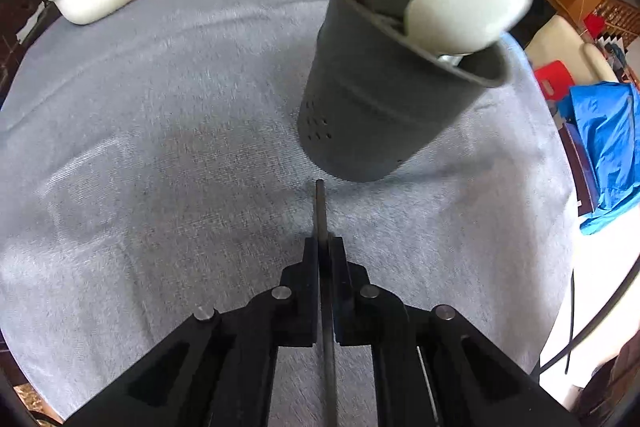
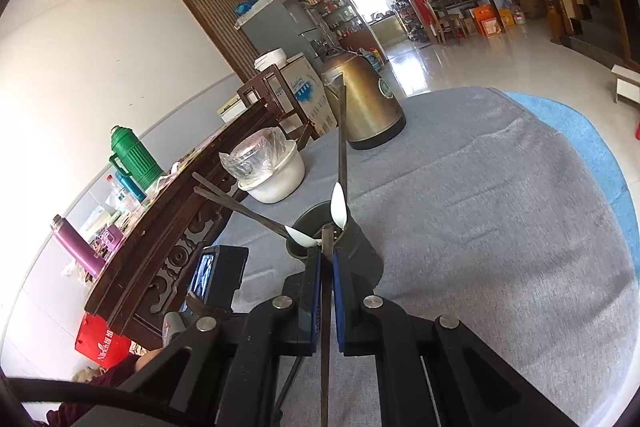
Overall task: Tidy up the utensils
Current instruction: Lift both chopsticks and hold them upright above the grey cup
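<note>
Left tongs [image 1: 323, 247] are clamping a thin dark chopstick [image 1: 320, 203], its tip pointing at the grey cloth on the counter [image 1: 160, 147], just beside the base of the dark grey utensil holder [image 1: 372, 115]. The holder is standing upright, carrying a white spoon [image 1: 464, 7] and dark sticks. Right tongs [image 2: 326, 259] are gripping another chopstick [image 2: 327, 239], its end lying over the holder's rim. Kettle [image 2: 368, 99] and white bowl [image 2: 276, 171] are sitting farther back.

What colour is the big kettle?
The metal kettle is shiny bronze-gold with a black base, clearest in the right wrist view.
</note>
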Tool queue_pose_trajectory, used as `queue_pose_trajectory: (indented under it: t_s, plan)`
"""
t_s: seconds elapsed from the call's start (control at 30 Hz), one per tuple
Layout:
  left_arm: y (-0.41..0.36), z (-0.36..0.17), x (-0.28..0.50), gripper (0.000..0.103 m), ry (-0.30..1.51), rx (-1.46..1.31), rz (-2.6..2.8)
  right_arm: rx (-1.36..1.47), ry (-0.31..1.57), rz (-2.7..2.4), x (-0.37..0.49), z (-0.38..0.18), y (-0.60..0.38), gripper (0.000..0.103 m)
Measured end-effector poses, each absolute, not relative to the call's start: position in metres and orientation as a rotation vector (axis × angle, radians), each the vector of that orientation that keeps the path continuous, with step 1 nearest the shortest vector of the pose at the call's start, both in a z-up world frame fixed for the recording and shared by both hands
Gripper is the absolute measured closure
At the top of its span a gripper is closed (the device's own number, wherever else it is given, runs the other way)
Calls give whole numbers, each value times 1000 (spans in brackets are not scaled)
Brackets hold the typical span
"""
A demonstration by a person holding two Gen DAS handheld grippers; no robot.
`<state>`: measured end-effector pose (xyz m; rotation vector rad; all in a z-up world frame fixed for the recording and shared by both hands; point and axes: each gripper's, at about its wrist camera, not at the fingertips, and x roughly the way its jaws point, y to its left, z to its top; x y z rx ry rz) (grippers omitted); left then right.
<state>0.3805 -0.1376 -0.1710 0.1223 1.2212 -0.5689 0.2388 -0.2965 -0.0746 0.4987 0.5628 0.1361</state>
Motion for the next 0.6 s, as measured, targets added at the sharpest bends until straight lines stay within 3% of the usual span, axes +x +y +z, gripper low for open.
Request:
queue_pose_trajectory:
  t_s: [0.6]
  plan:
    - [-107,4,313,98,711,9,-651,349,310,91,218,-16,-276,97]
